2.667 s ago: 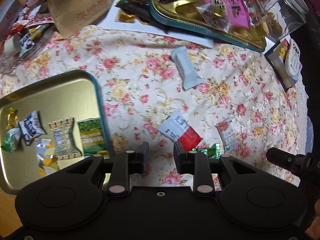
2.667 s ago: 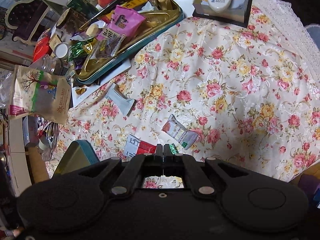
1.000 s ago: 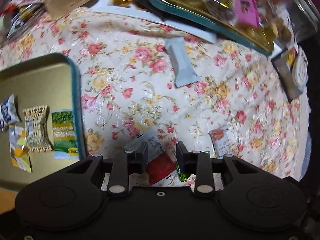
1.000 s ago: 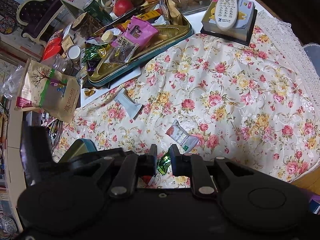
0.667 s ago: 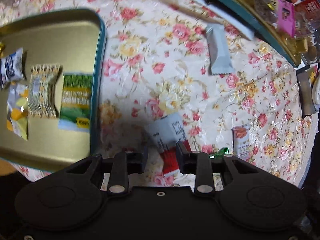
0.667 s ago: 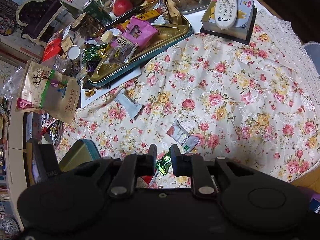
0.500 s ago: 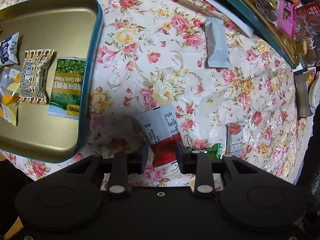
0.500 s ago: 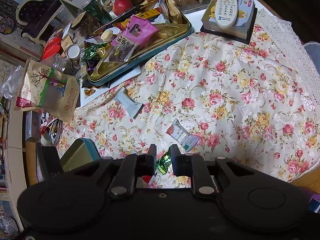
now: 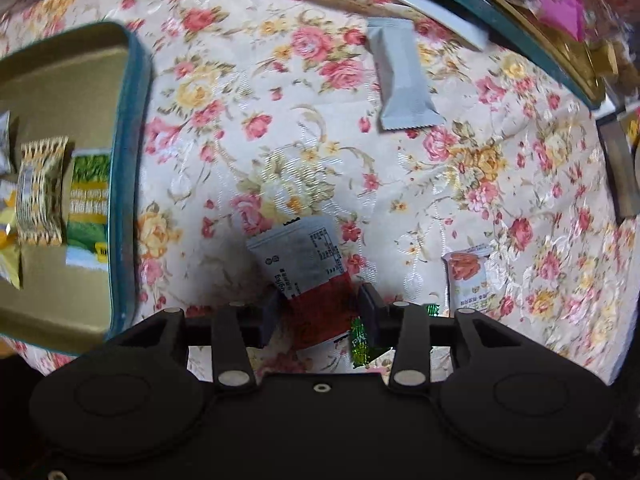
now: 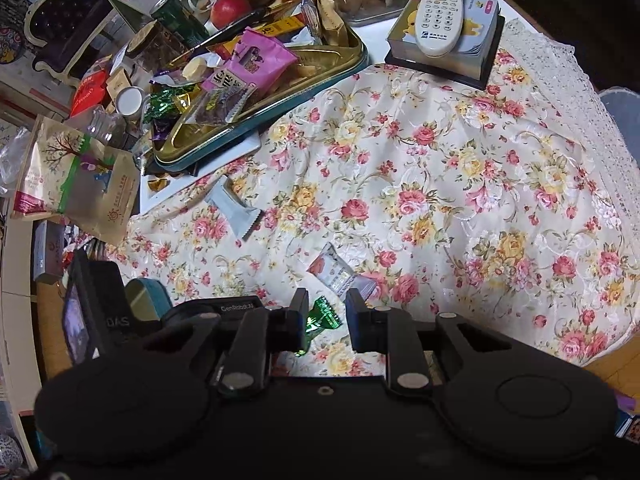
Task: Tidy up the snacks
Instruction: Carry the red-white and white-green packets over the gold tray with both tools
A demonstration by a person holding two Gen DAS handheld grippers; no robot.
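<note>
A red-and-white snack packet (image 9: pixel 304 272) lies flat on the floral tablecloth. My left gripper (image 9: pixel 320 312) points down over it, jaws opening, with the packet's red end between the fingers and not pinched. Just right of it lies a green foil candy (image 9: pixel 360 344). In the right wrist view that green candy (image 10: pixel 320 318) sits between the fingers of my right gripper (image 10: pixel 328 320), whose jaws are opening a little; the pads do not press it. A gold tray with a teal rim (image 9: pixel 128 160) at the left holds a green packet (image 9: pixel 88 208) and other snacks.
A small packet with an orange picture (image 9: pixel 466 276) and a grey wrapper (image 9: pixel 400 80) lie loose on the cloth. A second tray heaped with snacks (image 10: pixel 340 68) stands at the back, with a remote on a book (image 10: pixel 440 12) and a brown bag (image 10: pixel 80 184) nearby. The cloth's lace edge runs along the right.
My left gripper has come down over the red-and-white packet and its jaws have spread wide around it. The right gripper's jaws have parted slightly around the green candy; that hand stayed put.
</note>
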